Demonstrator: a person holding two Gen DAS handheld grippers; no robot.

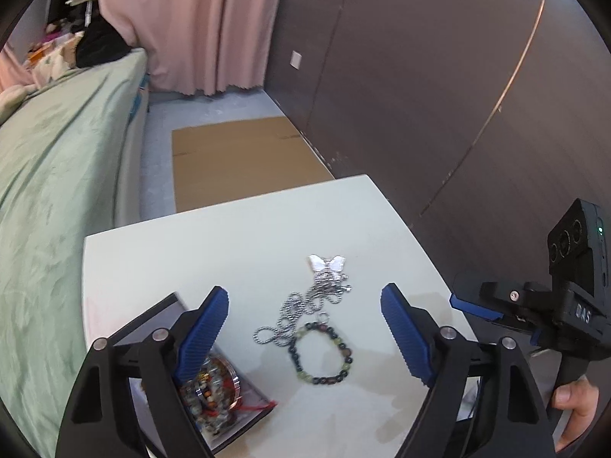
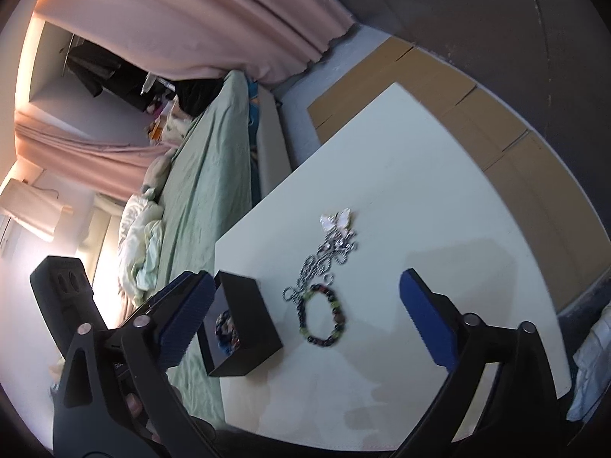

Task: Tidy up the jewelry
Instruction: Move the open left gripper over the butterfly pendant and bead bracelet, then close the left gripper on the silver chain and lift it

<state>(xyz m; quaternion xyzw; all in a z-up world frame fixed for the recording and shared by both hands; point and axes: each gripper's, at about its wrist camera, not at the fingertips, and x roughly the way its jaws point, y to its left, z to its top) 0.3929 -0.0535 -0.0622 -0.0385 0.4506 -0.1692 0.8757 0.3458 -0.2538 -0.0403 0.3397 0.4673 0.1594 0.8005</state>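
— How wide are your grippers?
— Your left gripper [image 1: 305,328] and right gripper [image 2: 305,313] are both spread wide, holding nothing.
— And the jewelry?
— The beaded bracelet [image 1: 324,353] lies on the white table [image 1: 236,244], touching the silver chain [image 1: 305,305]. More beads sit in the black box [image 2: 244,320] just beside them.

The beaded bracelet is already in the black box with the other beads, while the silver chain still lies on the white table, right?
Not quite: the beaded bracelet lies on the white table, beside the silver chain and outside the black box. The left wrist view shows it.
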